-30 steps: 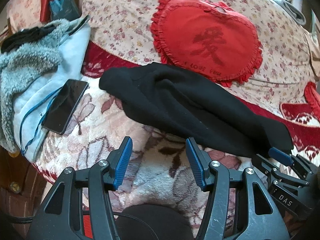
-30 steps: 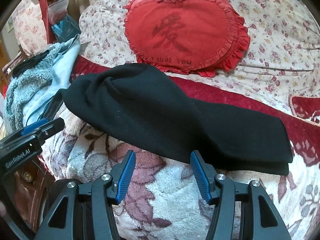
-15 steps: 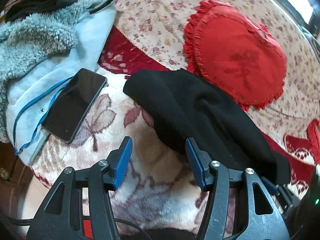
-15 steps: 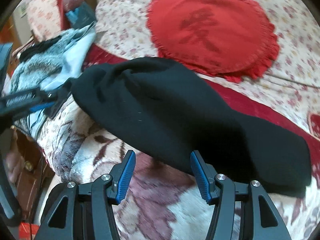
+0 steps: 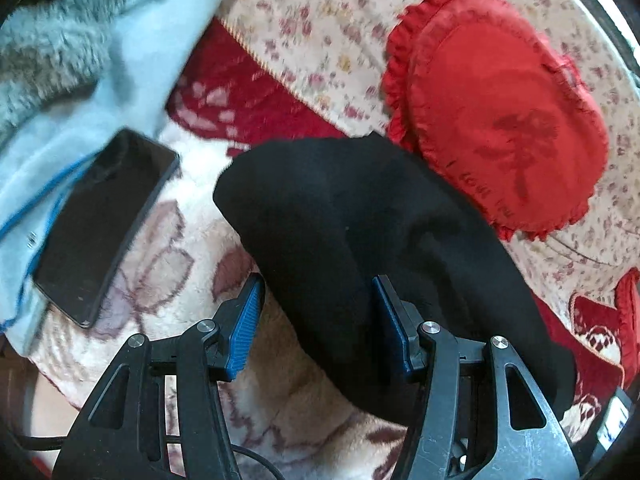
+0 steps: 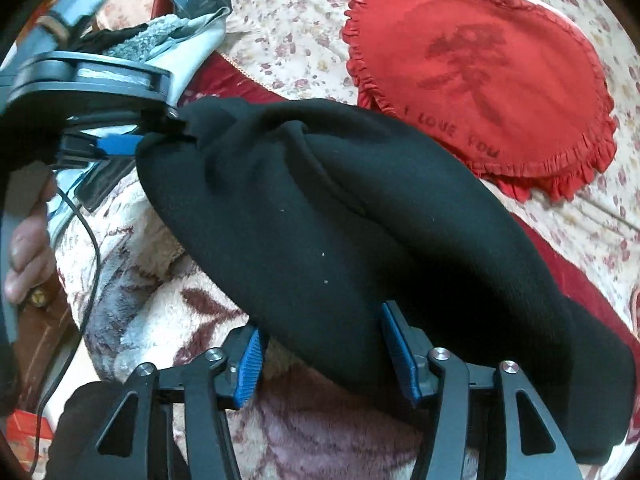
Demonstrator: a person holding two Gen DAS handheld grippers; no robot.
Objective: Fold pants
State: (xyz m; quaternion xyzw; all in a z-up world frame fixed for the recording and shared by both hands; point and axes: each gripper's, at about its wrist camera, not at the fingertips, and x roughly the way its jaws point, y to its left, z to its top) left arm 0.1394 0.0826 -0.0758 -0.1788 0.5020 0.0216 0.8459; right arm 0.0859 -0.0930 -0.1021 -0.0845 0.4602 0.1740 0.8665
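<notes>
Pants (image 5: 360, 240) between phone (image 5: 100, 224) and cushion (image 5: 508, 120)

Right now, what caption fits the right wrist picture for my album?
Right gripper closing around the near edge of black pants on a flowery blanket, beside a red heart pillow.

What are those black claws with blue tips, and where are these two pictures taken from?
They are hand-held grabbing tools, one in each of a person's hands, each carrying a camera that looks along its two fingers. One picture is from the left gripper, the other from the right gripper. Both reach over black pants lying on a flowered blanket, near a red heart pillow and a phone. Cloth lies between both pairs of fingers, but neither grips yet; the right fingers are closing.
</notes>
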